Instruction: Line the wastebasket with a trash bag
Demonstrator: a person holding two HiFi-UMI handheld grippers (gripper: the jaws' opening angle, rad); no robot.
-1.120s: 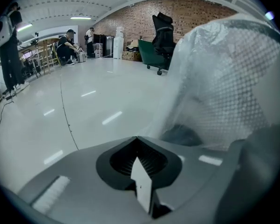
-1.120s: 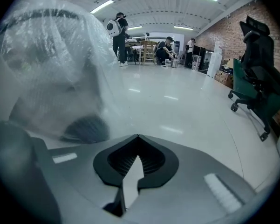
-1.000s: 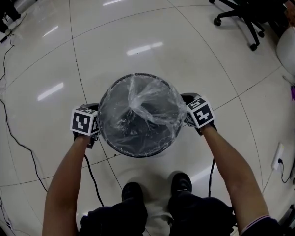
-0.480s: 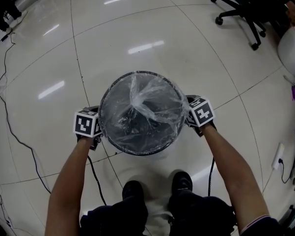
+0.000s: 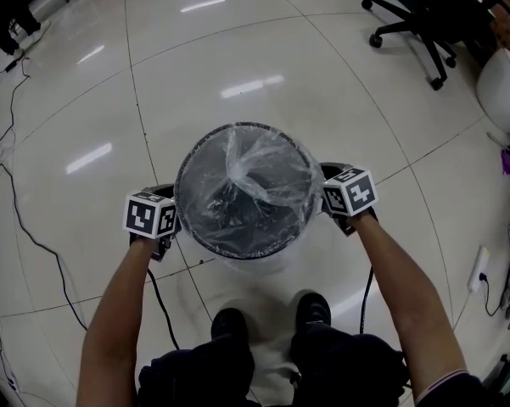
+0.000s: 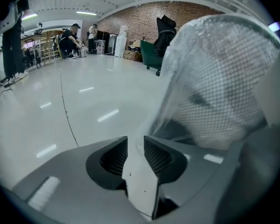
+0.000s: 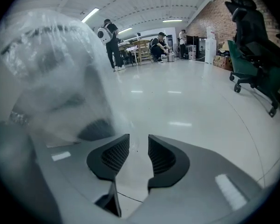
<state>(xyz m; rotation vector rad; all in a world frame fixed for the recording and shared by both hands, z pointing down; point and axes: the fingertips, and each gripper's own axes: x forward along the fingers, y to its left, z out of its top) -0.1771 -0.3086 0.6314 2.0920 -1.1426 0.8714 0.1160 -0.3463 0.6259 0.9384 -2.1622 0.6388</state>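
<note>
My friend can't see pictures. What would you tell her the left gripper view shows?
The left claw sits beside a mesh wastebasket draped in a clear trash bag; its jaws have just opened a little, with the bag's film reaching into the gap between them. Behind is a shiny pale floor, with people far off near a brick wall.

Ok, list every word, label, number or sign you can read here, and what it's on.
None readable. The left marker cube and right marker cube carry only black-and-white square patterns, not letters; the trash bag and wastebasket show no print.
</note>
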